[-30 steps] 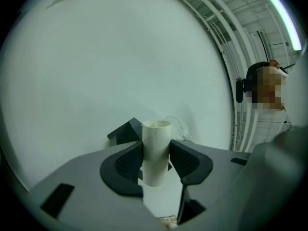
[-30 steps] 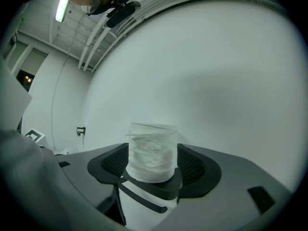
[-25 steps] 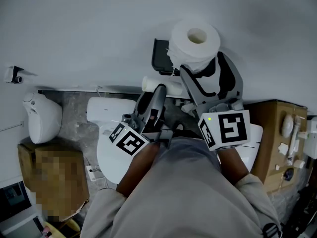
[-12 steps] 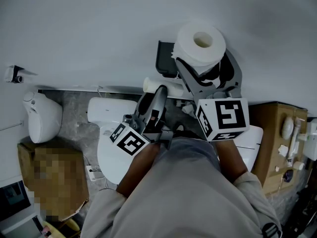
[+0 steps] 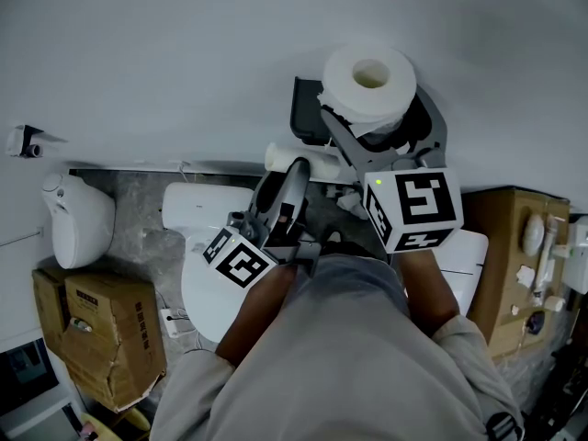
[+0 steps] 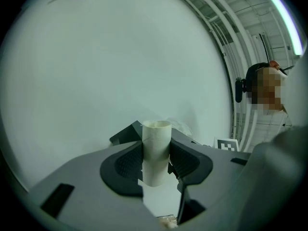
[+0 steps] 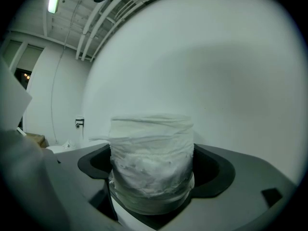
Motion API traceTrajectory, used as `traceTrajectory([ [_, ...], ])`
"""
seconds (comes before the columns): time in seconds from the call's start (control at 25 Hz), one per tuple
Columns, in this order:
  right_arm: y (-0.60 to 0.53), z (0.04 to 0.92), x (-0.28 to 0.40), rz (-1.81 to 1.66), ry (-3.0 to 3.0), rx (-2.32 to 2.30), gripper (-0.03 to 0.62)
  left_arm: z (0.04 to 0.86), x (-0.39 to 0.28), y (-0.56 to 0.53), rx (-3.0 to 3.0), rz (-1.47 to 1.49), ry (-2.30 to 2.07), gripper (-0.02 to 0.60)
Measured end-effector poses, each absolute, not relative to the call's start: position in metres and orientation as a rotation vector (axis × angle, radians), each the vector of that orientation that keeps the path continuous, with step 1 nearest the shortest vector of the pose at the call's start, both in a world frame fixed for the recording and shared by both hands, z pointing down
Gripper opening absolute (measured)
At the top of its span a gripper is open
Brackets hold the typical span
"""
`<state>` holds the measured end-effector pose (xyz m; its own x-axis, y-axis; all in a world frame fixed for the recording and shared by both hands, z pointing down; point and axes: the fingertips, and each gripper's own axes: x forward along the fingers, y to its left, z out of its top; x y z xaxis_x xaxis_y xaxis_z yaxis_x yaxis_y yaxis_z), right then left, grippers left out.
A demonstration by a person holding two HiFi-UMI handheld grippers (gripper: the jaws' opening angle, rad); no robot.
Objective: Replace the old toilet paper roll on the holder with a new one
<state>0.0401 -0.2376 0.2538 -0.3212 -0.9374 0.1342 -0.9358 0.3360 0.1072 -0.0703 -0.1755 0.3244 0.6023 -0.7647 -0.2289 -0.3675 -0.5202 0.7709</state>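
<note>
empty cardboard tube (image 6: 156,134) is clamped in left tool (image 6: 157,163); new roll (image 7: 151,148) is flanked, unpressed, by right tool (image 7: 151,179), jaws just opened.

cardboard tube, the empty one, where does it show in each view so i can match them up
Head view: the cardboard tube lies crosswise near the centre, just below the new roll.
Left gripper view: lower centre, upright, clamped between the jaws.
Right gripper view: not in it.
Shared landmark: the white wall, the backdrop in all three views.
</note>
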Motion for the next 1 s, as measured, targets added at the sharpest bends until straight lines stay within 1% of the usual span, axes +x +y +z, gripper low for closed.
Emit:
traceTrajectory([
  [0.56,-0.233,0.254,0.041,0.055,-2.502,1.679,0.477,0.32,-0.074,-0.174,2.144,-0.739,-0.882,0.17],
  [1.0,-0.221,0.244,0.051,0.057,-2.534,1.688,0.477,0.319,-0.061,-0.172,2.153,-0.725,-0.847,0.17],
])
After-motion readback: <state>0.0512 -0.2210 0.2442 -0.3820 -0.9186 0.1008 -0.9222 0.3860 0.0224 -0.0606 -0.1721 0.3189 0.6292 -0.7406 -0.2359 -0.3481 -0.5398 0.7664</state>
